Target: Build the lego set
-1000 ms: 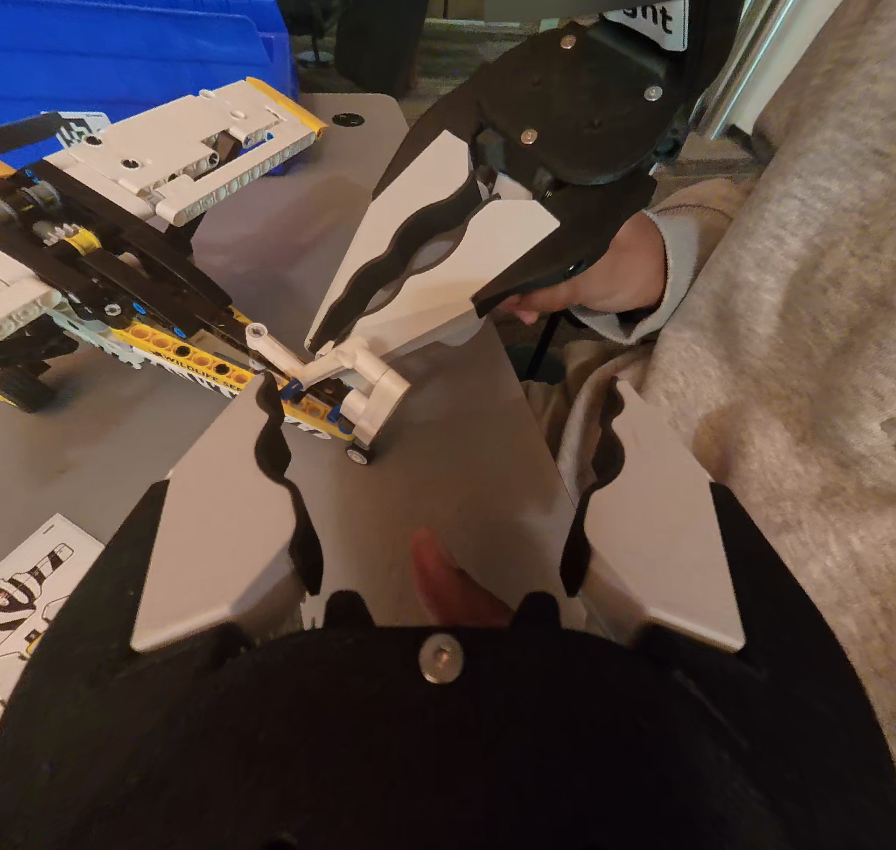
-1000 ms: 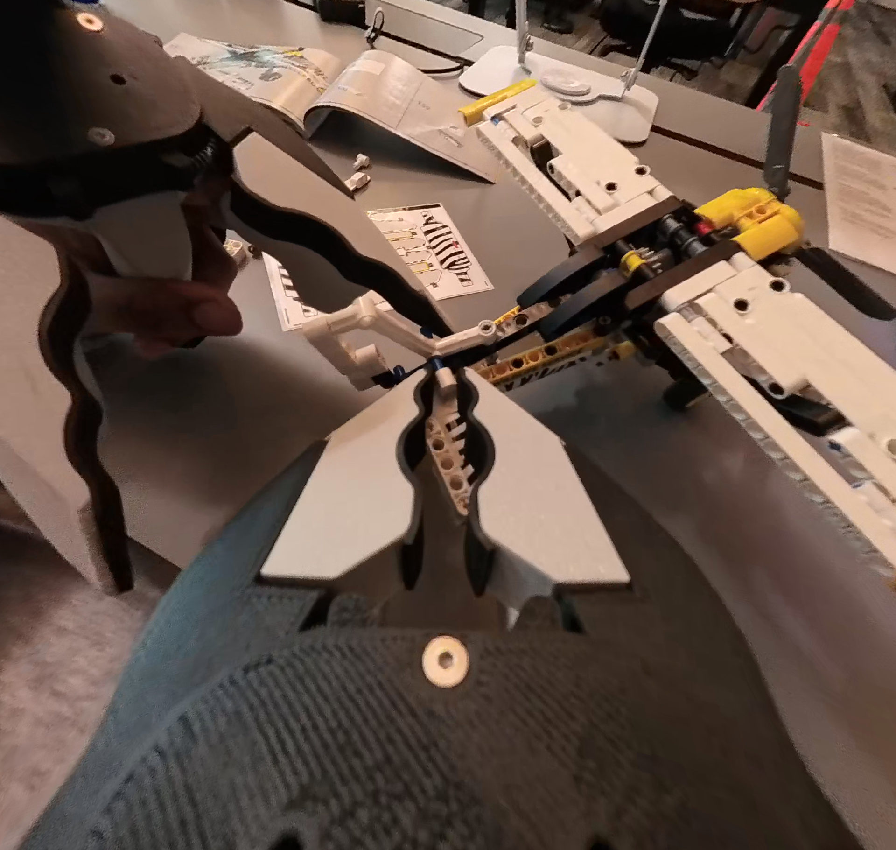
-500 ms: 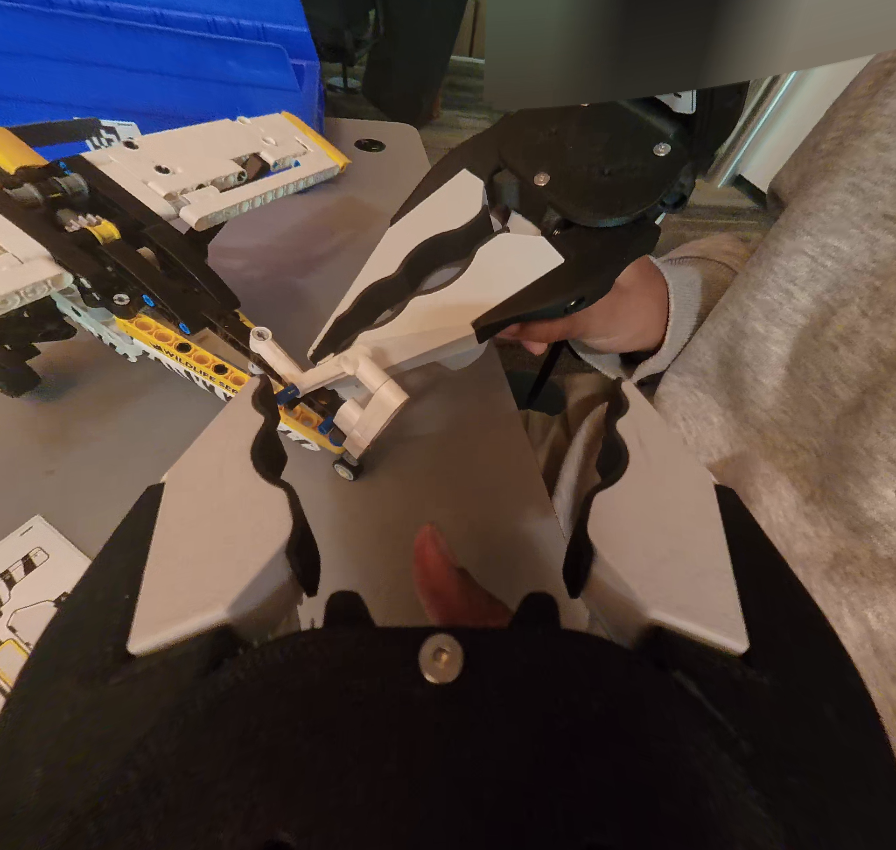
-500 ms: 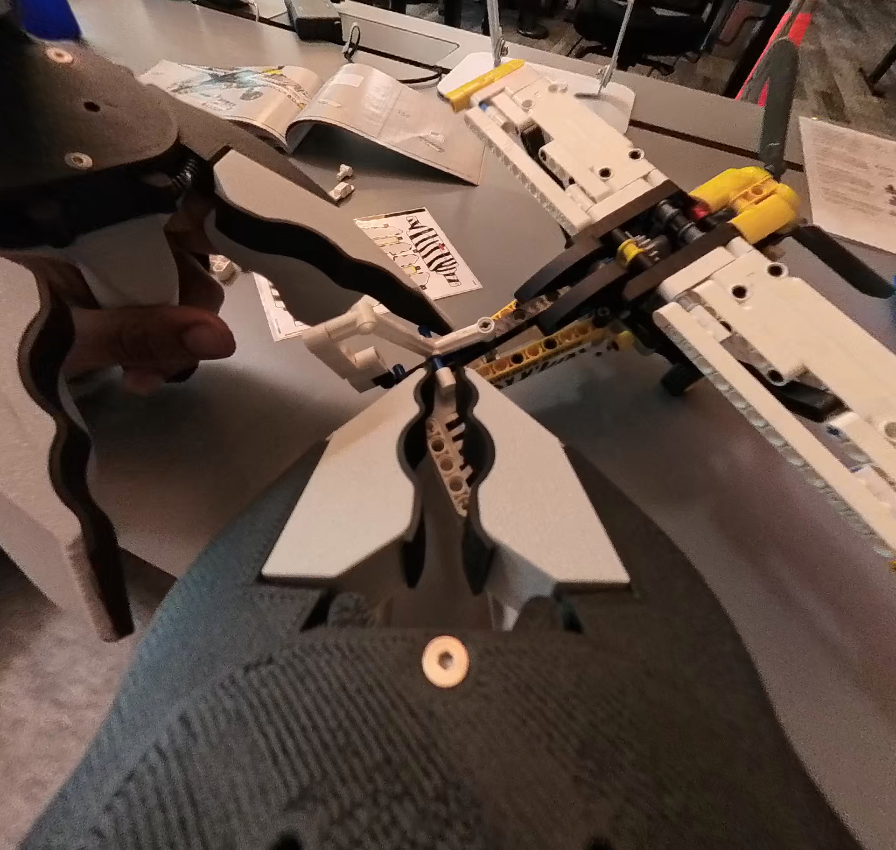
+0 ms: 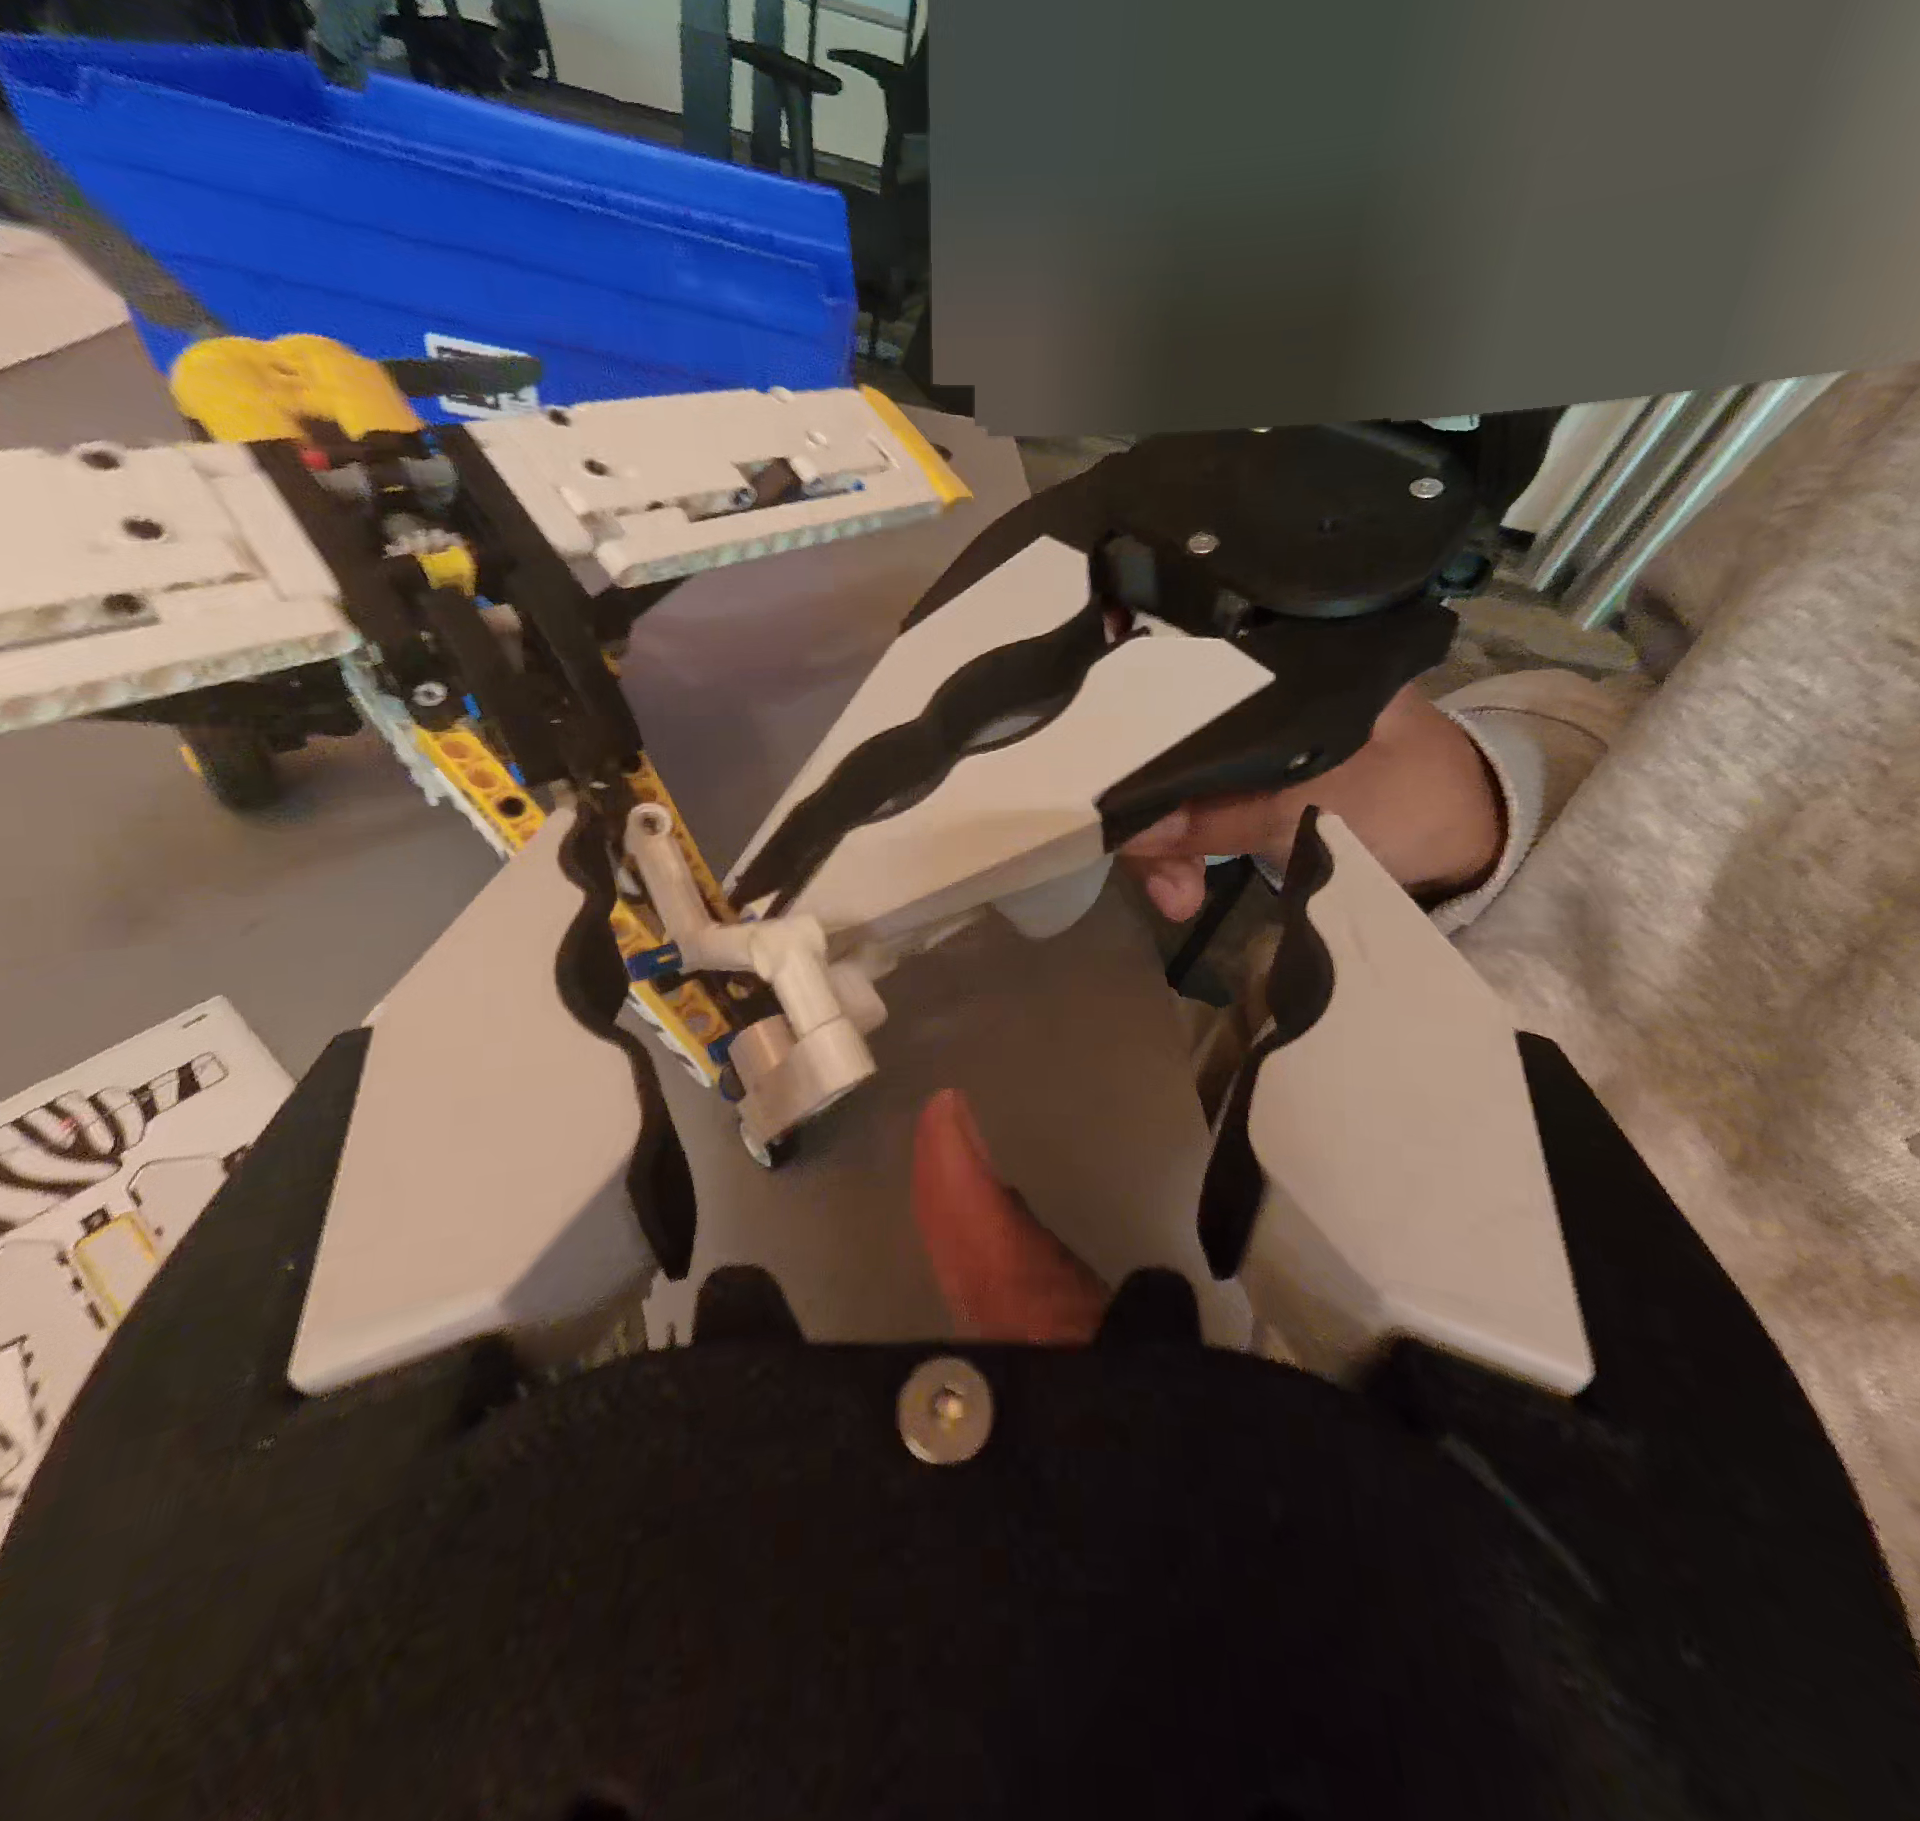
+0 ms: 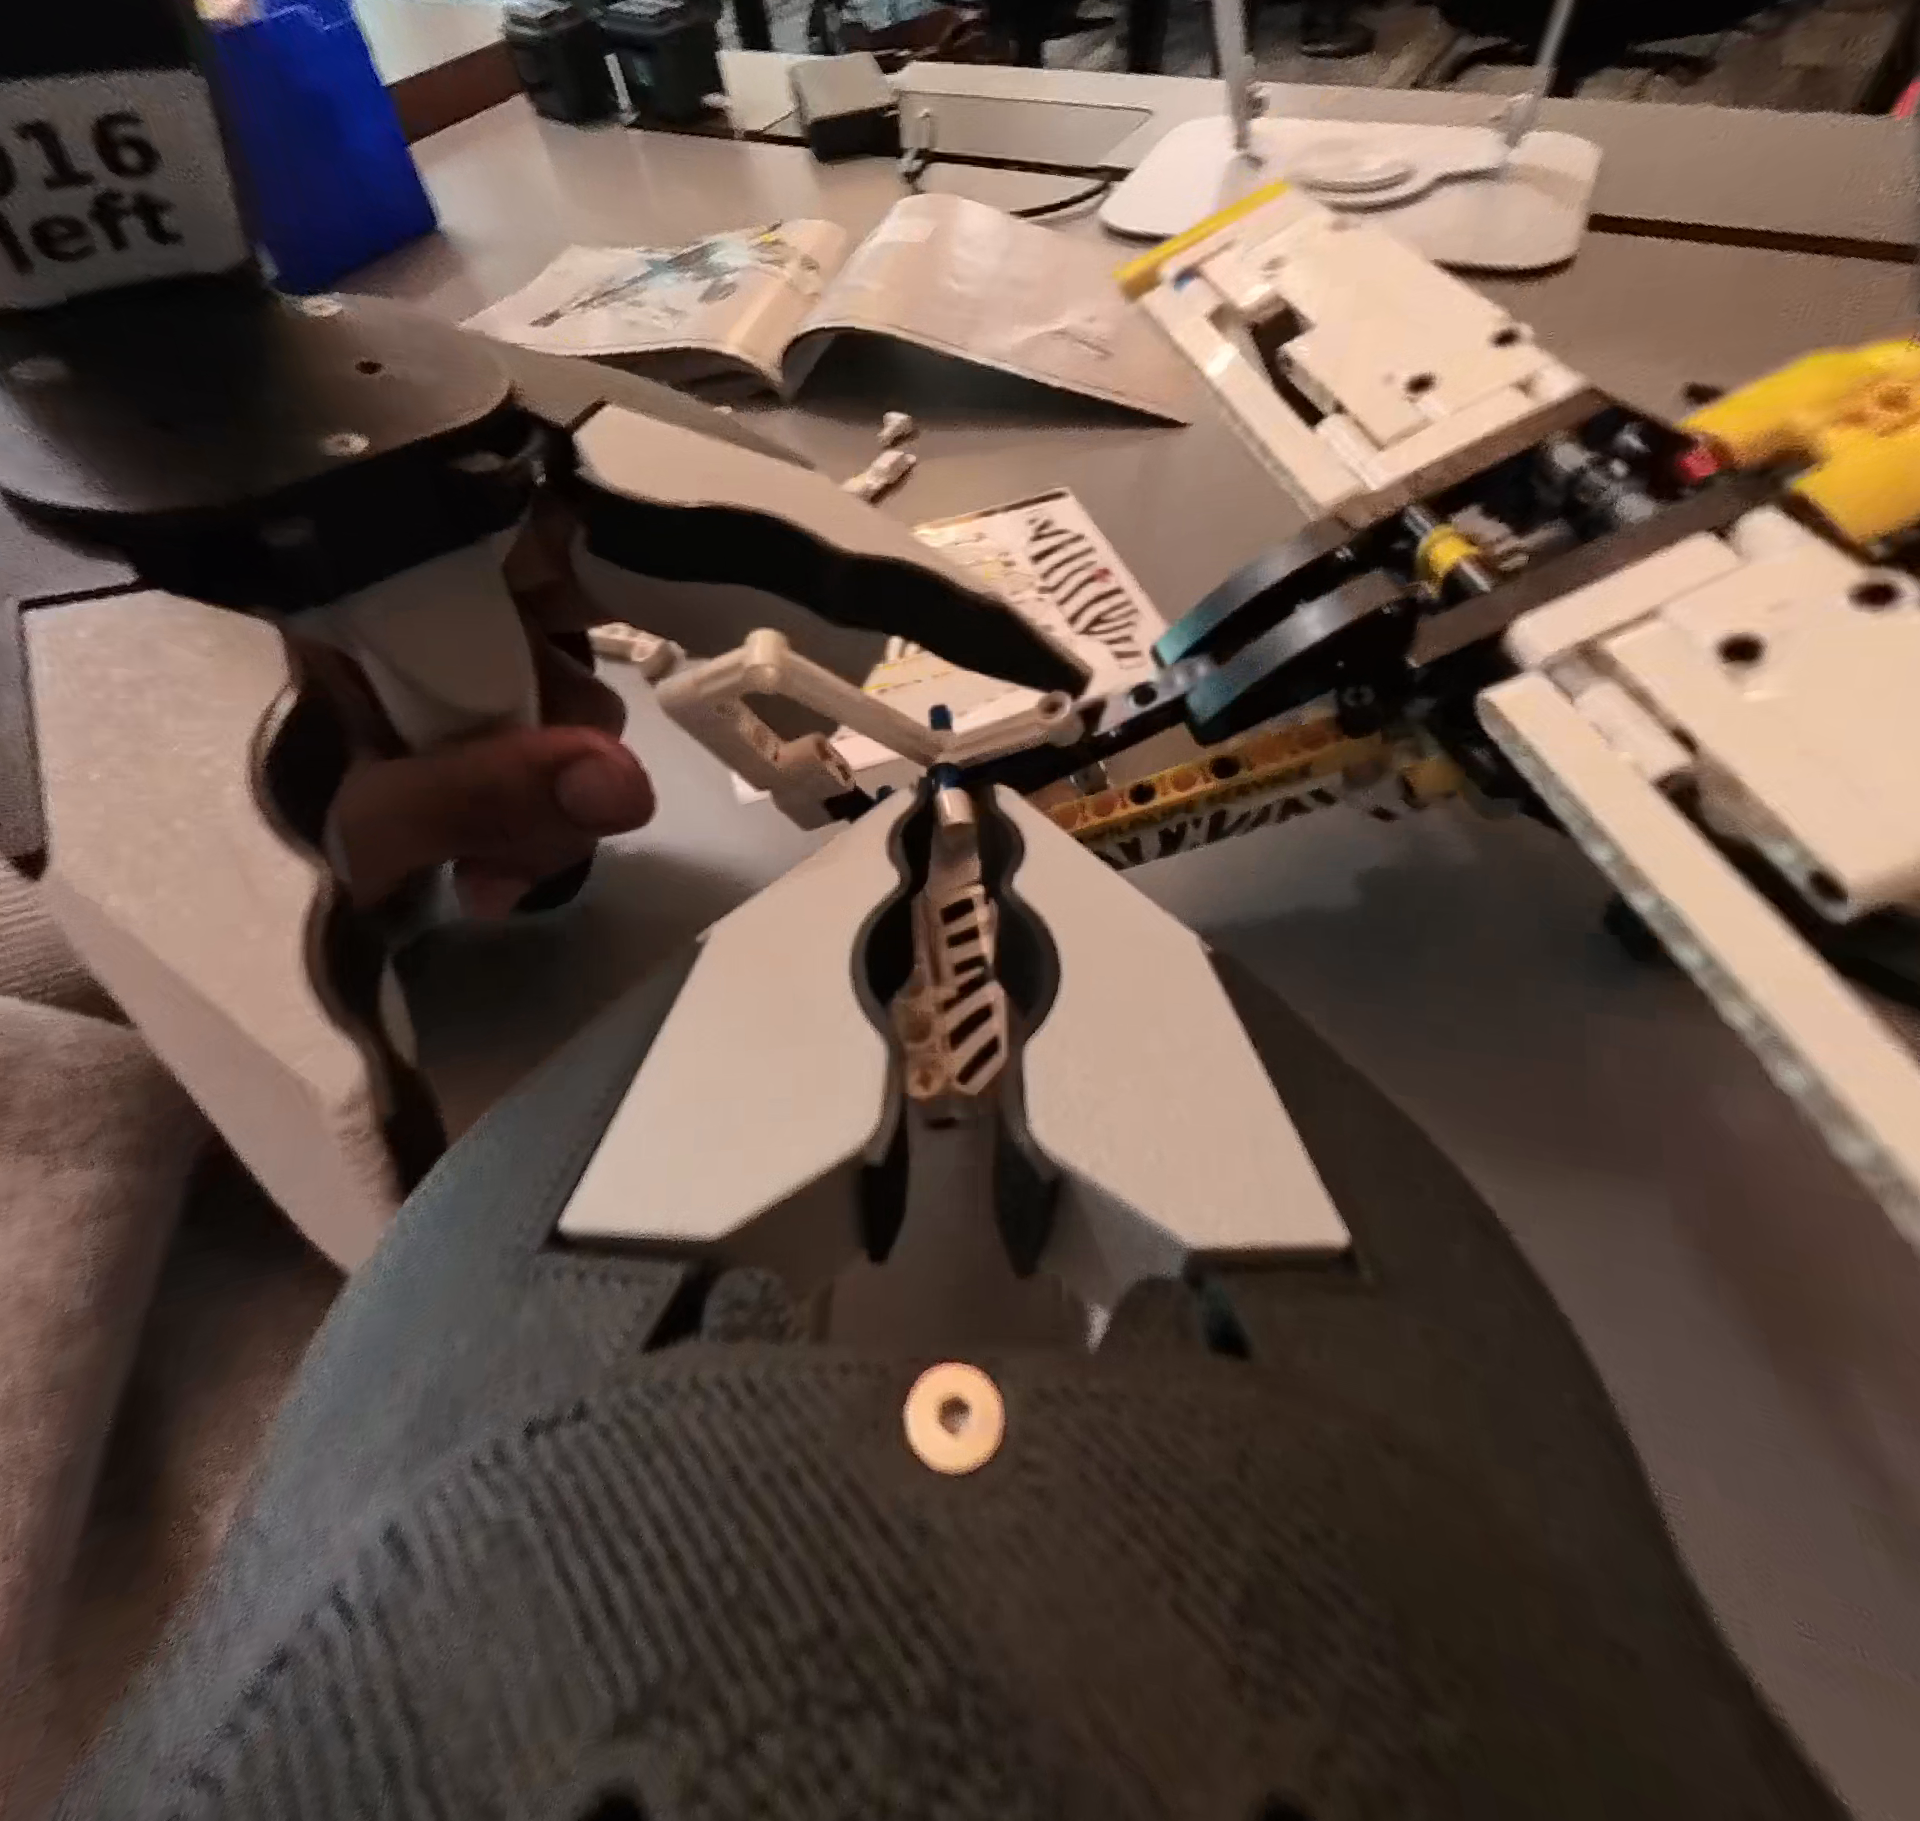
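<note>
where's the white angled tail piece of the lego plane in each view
Left wrist view: the white angled tail piece sits just left of centre, between the open left gripper and the tip of the right gripper.
Right wrist view: it is centre-left, just beyond the right gripper, which is shut on a white beam.
Shared landmark: the yellow holed beam of the plane's tail boom, which leads to the piece.

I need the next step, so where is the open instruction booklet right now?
In the right wrist view the instruction booklet lies open on the far left of the table, beyond the sticker sheet and left of the plane model's wing.
</note>
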`<state>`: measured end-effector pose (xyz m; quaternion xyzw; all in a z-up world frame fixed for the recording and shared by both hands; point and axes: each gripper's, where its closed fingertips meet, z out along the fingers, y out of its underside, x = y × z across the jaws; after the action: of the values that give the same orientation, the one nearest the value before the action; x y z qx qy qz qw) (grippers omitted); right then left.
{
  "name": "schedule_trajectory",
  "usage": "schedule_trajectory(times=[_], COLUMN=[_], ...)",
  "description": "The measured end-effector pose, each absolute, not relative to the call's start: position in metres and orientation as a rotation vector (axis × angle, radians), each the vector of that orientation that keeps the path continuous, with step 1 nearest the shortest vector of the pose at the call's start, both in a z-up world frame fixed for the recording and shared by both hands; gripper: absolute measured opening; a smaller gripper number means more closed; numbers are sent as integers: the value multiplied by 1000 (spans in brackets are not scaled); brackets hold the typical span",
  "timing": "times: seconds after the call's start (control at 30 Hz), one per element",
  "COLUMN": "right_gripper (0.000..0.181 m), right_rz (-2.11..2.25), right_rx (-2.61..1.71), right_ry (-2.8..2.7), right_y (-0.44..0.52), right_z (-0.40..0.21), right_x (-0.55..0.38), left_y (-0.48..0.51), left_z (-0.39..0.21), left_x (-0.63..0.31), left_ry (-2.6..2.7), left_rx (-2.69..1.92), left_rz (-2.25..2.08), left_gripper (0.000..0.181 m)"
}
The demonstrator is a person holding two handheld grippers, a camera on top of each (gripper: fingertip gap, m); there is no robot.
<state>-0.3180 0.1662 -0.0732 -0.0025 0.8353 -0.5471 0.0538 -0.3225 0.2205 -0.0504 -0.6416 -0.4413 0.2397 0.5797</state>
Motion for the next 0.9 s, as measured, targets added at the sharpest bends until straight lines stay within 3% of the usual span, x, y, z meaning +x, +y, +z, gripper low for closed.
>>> schedule_trajectory(times=[0.13,0.27,0.37,0.5,0.7,0.9], right_gripper=[9,28,32,21,48,42], right_rz=[-1641,-1673,-1590,-1376,-594,-273], right_rx=[-199,-585,-1193,-1925,-2075,-2028], right_ry=[2565,2544,2502,2247,1990,1861], right_y=[165,176,179,168,168,172], right_z=[-69,-46,-36,-32,-57,-76], right_x=[-312,-316,-324,-334,-319,-312], left_y=[206,200,202,201,197,196], left_z=[-49,-44,-48,-50,-49,-48], left_x=[-317,-310,-311,-311,-302,-301], left_ry=[-1095,-1140,-1176,-1224,-1275,-1275], left_rx=[-1437,-1358,-1338,-1312,-1230,-1194], left_rz=[600,594,574,602,682,646], left_gripper=[126,126,122,117,117,118])
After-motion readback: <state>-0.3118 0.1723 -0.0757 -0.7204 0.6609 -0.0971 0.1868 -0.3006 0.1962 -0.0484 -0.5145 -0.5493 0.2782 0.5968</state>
